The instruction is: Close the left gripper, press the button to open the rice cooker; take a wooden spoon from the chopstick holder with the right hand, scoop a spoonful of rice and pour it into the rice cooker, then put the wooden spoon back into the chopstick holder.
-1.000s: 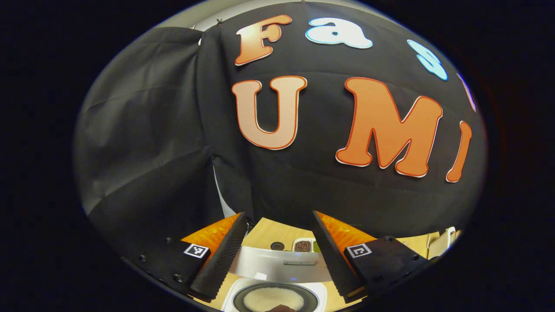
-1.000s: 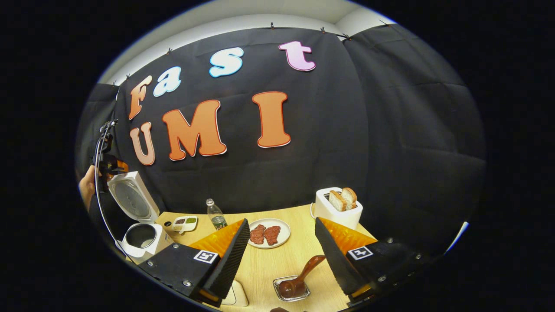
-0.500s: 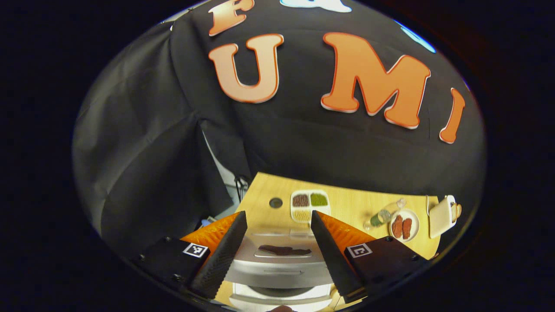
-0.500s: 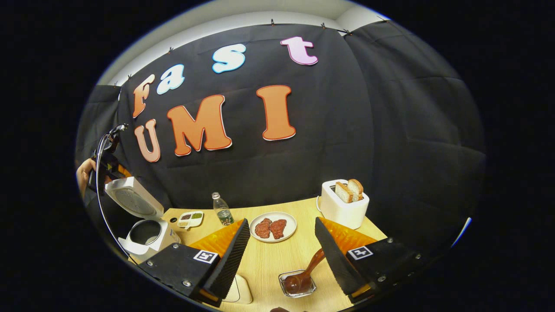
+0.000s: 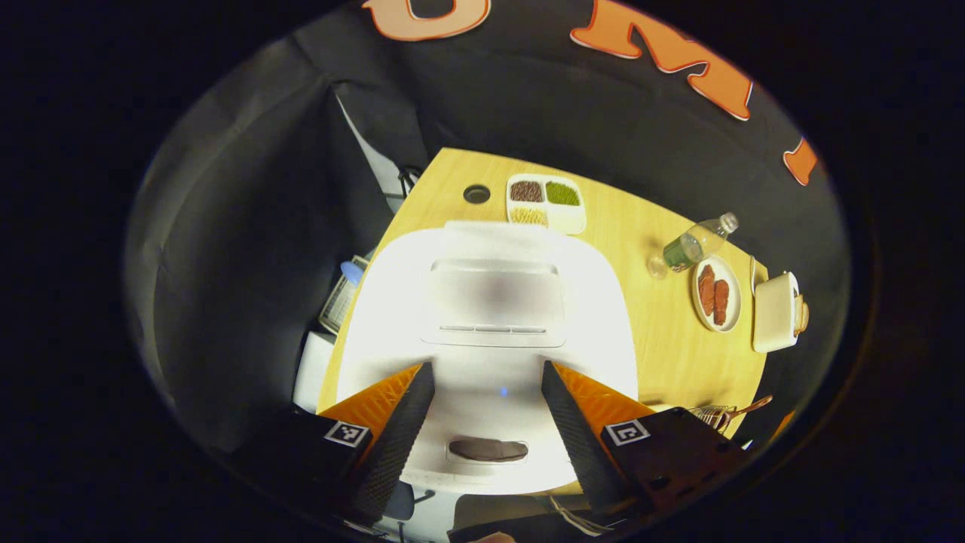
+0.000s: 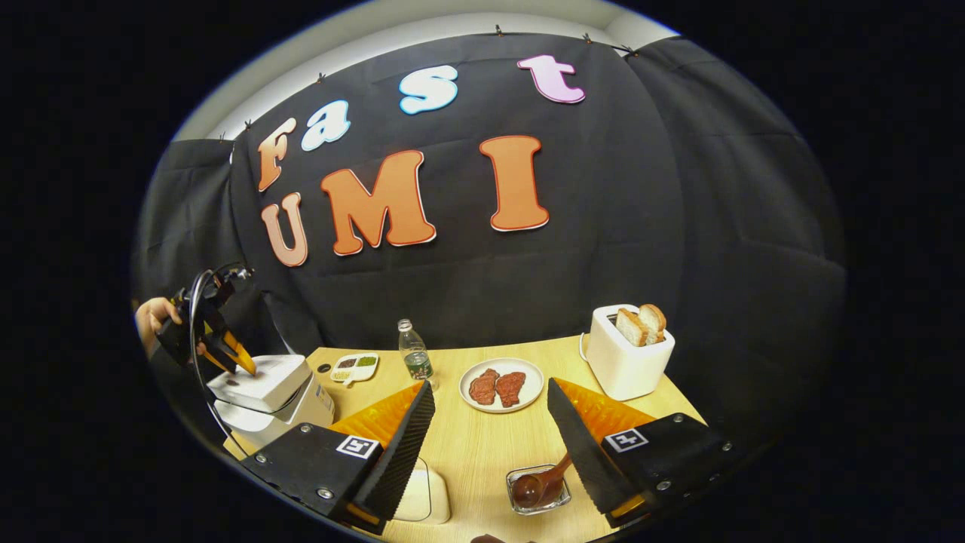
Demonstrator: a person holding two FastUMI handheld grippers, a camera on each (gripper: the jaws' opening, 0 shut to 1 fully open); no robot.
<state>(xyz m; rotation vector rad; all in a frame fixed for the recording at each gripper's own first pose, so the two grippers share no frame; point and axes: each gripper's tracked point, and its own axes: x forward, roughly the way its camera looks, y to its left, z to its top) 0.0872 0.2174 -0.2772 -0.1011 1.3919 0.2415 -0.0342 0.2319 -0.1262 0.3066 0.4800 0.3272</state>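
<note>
The white rice cooker [image 5: 490, 302] lies right under my left gripper [image 5: 486, 369], whose fingers stand apart over the front of its lid. A dark oval recess [image 5: 488, 450] shows on the cooker's front edge. In the right gripper view the left gripper [image 6: 219, 351], held by a hand [image 6: 154, 317], touches the lid [image 6: 260, 373], which lies down on the cooker body [image 6: 301, 403], slightly tilted. My right gripper [image 6: 490, 386] hangs open above the table. The wooden spoon [image 6: 539, 486] rests bowl-down in a small clear holder [image 6: 554, 498] just beside the right finger.
On the wooden table [image 6: 482, 445] stand a toaster with bread [image 6: 626, 354], a plate with two pieces of meat [image 6: 501, 385], a water bottle [image 6: 413, 354] and a divided dish [image 6: 354, 366]. A white container [image 6: 426, 498] sits under my right gripper's left finger.
The cooker lid has swung from upright down onto the body. My left gripper tipped downward with it. My right gripper stayed open and shifted only slightly.
</note>
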